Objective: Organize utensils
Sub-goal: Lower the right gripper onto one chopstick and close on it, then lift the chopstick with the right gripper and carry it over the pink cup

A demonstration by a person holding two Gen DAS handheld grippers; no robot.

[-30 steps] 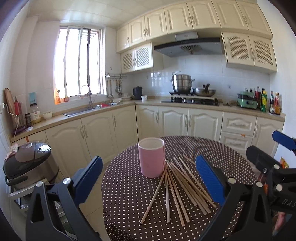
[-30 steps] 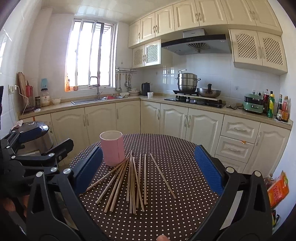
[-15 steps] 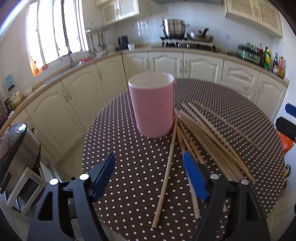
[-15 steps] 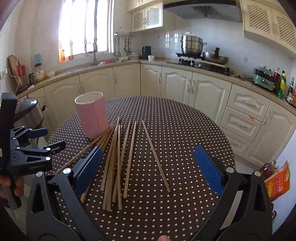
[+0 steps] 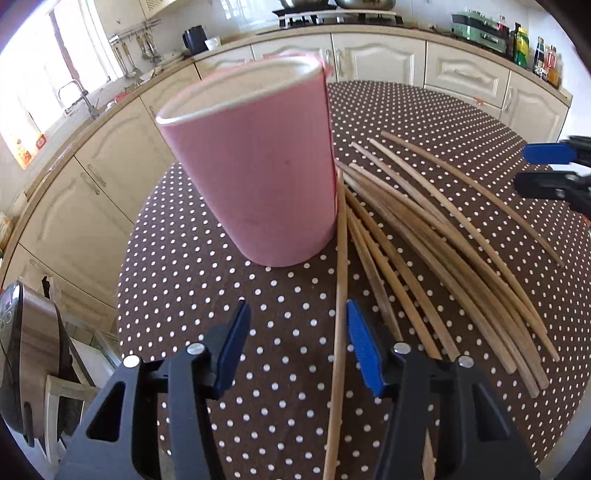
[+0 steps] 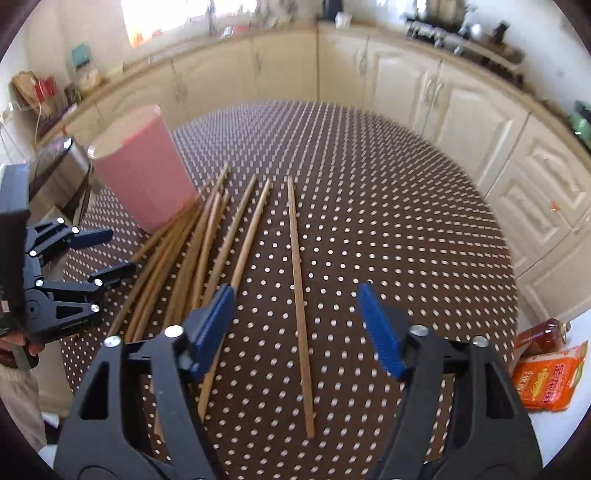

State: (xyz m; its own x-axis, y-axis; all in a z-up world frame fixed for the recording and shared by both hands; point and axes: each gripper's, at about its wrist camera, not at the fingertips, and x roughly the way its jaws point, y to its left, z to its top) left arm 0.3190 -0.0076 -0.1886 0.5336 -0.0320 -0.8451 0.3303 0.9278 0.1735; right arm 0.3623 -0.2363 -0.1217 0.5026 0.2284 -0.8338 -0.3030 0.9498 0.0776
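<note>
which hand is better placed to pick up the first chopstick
Right, probably. The right gripper has one chopstick lying apart, centred between its open jaws. The left gripper's nearest chopstick sits off-centre by one pad.

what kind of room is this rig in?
Almost certainly a home kitchen: a sink with a tap under the window, a gas hob with pans on the counter, cream cabinets, and a polka-dot dining table.

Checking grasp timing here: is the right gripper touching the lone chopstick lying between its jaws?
Apart. In the right wrist view the lone chopstick lies on the table midway inside the right gripper, with dotted cloth visible on both sides; the jaws have just been closing.
</note>
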